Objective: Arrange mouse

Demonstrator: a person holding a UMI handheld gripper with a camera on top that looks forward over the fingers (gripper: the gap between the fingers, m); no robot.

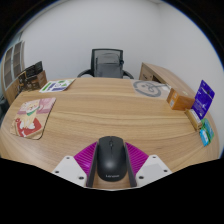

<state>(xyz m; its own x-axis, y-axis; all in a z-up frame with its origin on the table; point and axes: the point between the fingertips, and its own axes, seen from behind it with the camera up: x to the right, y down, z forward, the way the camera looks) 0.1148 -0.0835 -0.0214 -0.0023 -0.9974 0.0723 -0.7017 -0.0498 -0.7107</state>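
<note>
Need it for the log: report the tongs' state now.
Tongs: closed on the black mouse, both pink pads against its sides, over the wooden table.

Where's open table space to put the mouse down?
The wooden table is bare across its middle, just beyond the mouse that sits between the gripper fingers. Crowded spots: the cartoon book on one side, boxes on the other.

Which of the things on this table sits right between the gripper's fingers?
The black mouse, between the two pink pads of the gripper. The blue box and the mouse pad lie far beyond, near the table's sides.
</note>
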